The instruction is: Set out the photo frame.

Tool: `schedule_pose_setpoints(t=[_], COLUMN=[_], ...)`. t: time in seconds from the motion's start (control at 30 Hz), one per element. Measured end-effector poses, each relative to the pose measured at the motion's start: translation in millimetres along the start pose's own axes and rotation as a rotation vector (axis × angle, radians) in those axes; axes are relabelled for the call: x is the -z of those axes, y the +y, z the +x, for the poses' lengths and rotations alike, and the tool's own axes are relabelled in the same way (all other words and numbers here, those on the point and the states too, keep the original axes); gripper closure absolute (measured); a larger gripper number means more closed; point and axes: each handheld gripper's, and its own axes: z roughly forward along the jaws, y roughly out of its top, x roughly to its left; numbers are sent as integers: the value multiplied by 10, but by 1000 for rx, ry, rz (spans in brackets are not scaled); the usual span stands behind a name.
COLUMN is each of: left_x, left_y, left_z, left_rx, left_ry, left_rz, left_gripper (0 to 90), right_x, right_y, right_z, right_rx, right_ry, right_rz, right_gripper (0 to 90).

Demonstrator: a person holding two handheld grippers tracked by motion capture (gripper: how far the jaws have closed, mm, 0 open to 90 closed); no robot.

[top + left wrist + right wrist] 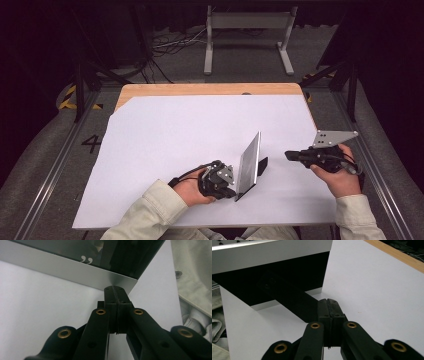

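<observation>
White paper-covered table, high view: silver-framed picture frame stands mid-table on black rear strut. Left gripper closed, empty, at frame's near corner; push could topple it.
Left gripper view: jaws shut, tips at frame's edge.
Right gripper view: right gripper closed, empty, near strut; nudge may fold it.

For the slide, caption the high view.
Two hand-held grippers, left and right, flank a standing picture frame on a white table.

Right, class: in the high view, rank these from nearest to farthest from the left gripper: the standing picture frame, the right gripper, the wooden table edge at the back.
1. The picture frame, just right of the left gripper, which is shut at its lower corner.
2. The right gripper, beyond the frame, to the right.
3. The wooden table edge, along the far side.
</observation>
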Motion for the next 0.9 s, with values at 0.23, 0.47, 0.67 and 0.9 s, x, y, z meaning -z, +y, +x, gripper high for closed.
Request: schedule_pose_setpoints(t=[0.23,0.47,0.67,0.9], left_x=[-63,-140,-201,-295], left_y=[50,132,208,315], left_z=[-33,-68,-102,-119], left_rx=[4,-5,-8,-17], left_ry=[-10,-13,-18,-23], left_rz=[-18,-32,-32,-47], left_gripper=[899,899,899,899], right_x=[28,61,92,191], right_y=[-4,-9,-26,-84], right_z=[-7,-18,-19,-5], right_rx=[-8,-26,-40,-66], right_ry=[-2,5,5,-9], right_rz=[-7,-16,-19,-22], right_gripper=[897,897,897,896])
